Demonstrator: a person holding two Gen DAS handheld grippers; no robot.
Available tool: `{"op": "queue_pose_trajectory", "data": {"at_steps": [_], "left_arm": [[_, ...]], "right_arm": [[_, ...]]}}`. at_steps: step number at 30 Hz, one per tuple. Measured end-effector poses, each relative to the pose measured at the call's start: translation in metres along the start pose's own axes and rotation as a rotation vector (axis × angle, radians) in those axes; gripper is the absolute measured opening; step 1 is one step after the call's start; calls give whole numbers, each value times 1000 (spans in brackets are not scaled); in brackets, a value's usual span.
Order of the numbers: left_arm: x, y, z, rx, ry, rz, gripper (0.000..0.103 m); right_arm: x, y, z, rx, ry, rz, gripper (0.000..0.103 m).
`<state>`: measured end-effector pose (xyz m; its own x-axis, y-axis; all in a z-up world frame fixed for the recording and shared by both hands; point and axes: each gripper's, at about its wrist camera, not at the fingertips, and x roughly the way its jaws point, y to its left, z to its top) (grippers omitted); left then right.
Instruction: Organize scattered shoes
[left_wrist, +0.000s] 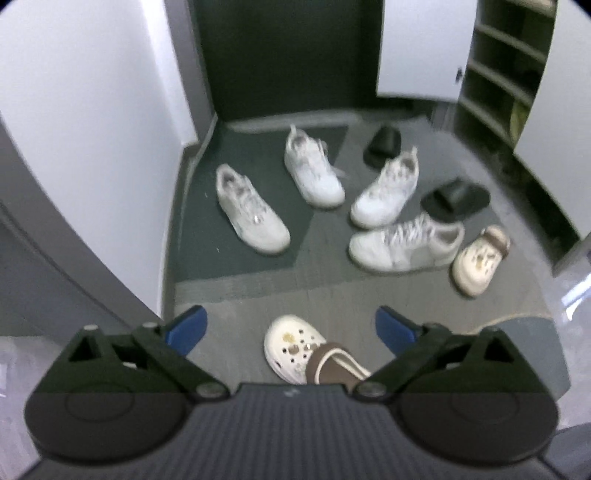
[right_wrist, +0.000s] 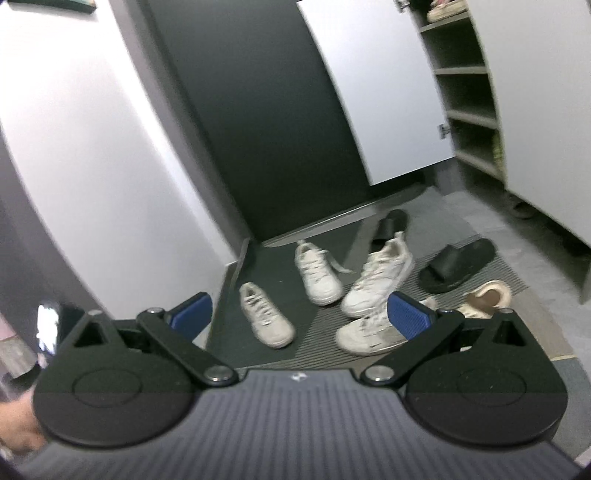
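**Soft indoor light, blurred fisheye views**

Both views are evenly lit and rather dim, with no hard shadows; the shoes (left_wrist: 314, 173) cast only faint, diffuse shade on the floor (left_wrist: 325, 288). The white walls (left_wrist: 85, 110) are the brightest areas, slightly washed out. Everything is soft with motion blur, more so in the left view. Fisheye distortion bends the walls and shelves (right_wrist: 465, 92) into curves, and the corners go black. A small bright glare patch (right_wrist: 48, 325) shows at the right view's left edge.
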<state>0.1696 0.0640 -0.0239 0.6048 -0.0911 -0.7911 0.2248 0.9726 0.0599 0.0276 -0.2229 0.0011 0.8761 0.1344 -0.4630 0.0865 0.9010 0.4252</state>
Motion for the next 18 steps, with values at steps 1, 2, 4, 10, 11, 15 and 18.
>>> {"op": "queue_pose_trajectory", "data": {"at_steps": [1, 2, 4, 10, 11, 15, 18], "left_arm": [[-18, 4, 2, -12, -48, 0, 102], [-33, 7, 3, -21, -91, 8, 102], [-57, 13, 4, -41, -165, 37, 103], [-100, 8, 4, -66, -283, 77, 103], [-104, 6, 3, -66, -293, 75, 103], [-116, 5, -3, -82, -295, 49, 103], [-114, 9, -9, -97, -260, 32, 103]], "right_arm": [[1, 3, -2, -9, 13, 13, 103], [2, 8, -4, -35, 23, 18, 103], [8, 25, -14, -139, 69, 40, 103], [70, 50, -50, -136, 362, 116, 103], [81, 55, -54, -145, 381, 101, 103], [152, 107, -79, -553, 357, 69, 103], [193, 124, -96, -714, 360, 82, 103]]}}
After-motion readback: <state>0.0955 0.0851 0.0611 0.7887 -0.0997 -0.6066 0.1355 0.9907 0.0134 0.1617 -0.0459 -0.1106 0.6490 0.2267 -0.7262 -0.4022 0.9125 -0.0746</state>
